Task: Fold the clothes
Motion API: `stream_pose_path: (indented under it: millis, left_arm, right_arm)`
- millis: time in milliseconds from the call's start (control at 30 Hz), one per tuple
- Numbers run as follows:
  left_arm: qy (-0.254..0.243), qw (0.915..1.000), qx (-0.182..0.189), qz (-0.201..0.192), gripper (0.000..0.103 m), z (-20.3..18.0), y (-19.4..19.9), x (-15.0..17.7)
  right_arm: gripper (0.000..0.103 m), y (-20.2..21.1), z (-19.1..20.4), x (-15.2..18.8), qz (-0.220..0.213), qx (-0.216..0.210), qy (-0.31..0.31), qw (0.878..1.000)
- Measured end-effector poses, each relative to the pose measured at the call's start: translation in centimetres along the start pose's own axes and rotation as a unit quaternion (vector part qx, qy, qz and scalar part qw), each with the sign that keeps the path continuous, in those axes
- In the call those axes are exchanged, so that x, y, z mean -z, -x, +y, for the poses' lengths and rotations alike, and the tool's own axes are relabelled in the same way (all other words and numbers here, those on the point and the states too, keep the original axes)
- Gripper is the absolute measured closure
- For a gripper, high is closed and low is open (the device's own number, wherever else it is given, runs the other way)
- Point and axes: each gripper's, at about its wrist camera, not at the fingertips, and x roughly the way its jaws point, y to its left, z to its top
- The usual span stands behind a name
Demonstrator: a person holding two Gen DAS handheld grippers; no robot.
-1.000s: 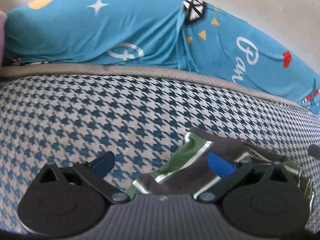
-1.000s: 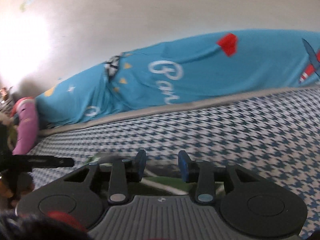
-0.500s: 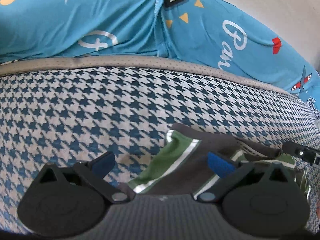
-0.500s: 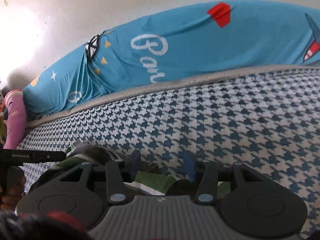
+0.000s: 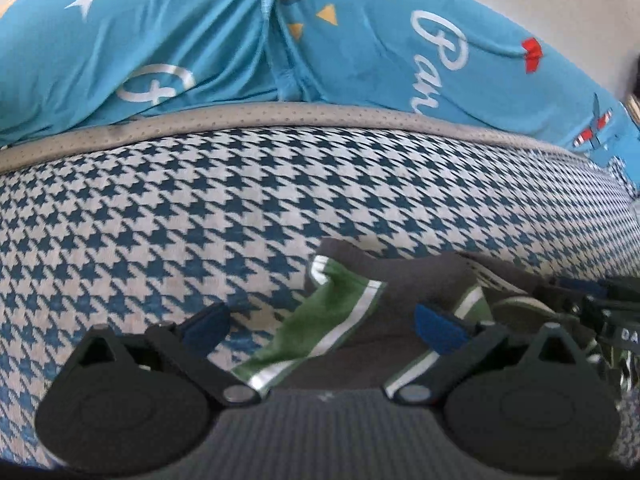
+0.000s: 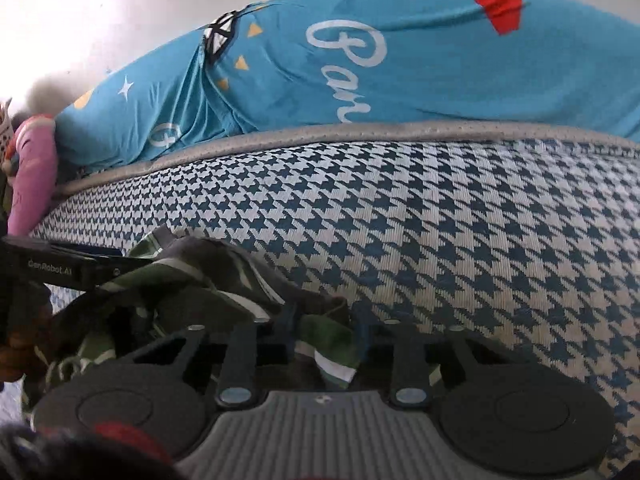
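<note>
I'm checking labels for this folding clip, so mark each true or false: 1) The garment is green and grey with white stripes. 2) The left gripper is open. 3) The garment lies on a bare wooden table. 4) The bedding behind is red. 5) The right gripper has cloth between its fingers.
1) True: the garment is green and dark grey with white stripes.
2) True: the left gripper has its jaws wide apart over the garment.
3) False: it lies on a blue and white houndstooth cover.
4) False: the bedding is turquoise with white lettering.
5) True: the right gripper has a green fold between its fingers.
</note>
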Motion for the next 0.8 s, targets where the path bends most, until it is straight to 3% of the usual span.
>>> stream_pose_path:
  millis: [67, 233, 600, 800]
  left_arm:
    - [-0.007, 1.0, 0.007, -0.001, 0.011, -0.1, 0.1, 0.1]
    - [-0.016, 0.9992, 0.037, -0.002, 0.039, -0.3, 0.3, 0.2]
    - [-0.022, 0.9977, 0.064, 0.003, 0.057, -0.2, 0.3, 0.2]
    - [0.0, 0.9972, 0.075, 0.002, 0.053, 0.9, 0.4, -0.4]
  right_arm:
    - [0.082, 0.3, 0.1, -0.4, -0.013, 0.004, -0.003, 1.0]
    - [0.087, 1.1, 0.4, -1.4, -0.045, 0.015, -0.009, 0.999]
    - [0.095, 2.7, 0.9, -3.5, -0.113, 0.035, -0.025, 0.993]
    - [0.096, 2.4, 0.6, -4.0, -0.123, 0.036, -0.04, 0.991]
